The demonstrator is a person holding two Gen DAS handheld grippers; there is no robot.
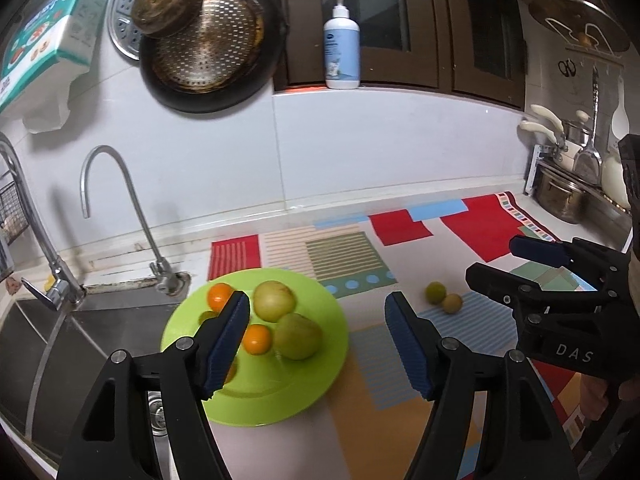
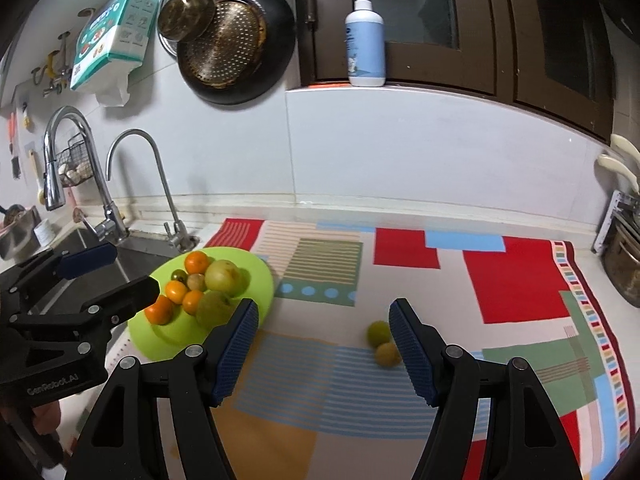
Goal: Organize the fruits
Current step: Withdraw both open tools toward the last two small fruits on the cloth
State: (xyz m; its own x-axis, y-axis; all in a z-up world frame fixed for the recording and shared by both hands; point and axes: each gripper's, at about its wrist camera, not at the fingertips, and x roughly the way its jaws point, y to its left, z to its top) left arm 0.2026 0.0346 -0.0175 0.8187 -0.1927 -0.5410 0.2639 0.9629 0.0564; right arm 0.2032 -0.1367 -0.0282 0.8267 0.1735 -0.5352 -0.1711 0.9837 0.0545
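My right gripper (image 2: 324, 344) fills the bottom of the frame, its jaws spread wide with nothing between them. Just inside my right-hand finger, two small green fruits (image 2: 383, 342) lie touching each other on the patterned mat (image 2: 516, 276). At left centre a green plate (image 2: 260, 280) holds oranges (image 2: 197, 262) and larger pale green fruits (image 2: 222, 277), piled close together. My left gripper (image 2: 120, 276) reaches in from the left edge, its jaws apart above the plate's near side. A sink faucet (image 2: 140, 168) stands in the upper left, and a pump bottle (image 2: 365, 40) sits on the ledge at top centre.
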